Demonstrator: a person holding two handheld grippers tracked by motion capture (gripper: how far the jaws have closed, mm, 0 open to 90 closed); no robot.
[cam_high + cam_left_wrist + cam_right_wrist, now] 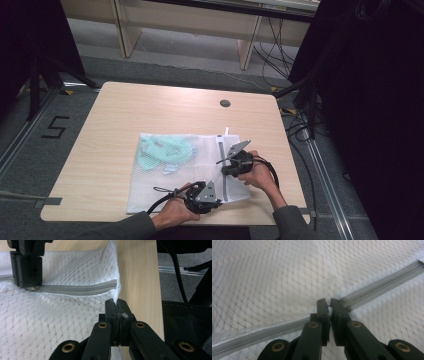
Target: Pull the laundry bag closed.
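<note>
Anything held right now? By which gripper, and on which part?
Both hold the white mesh laundry bag. The left gripper pinches its edge near the end of the grey zipper; the right gripper is shut at the zipper, apparently on the slider.

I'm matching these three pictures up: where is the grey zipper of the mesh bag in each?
High view: zipper runs along the bag's right side, between both grippers.
Left gripper view: left of centre, ending at the bag's corner.
Right gripper view: diagonal across the frame.
Shared landmark: white mesh bag.
</note>
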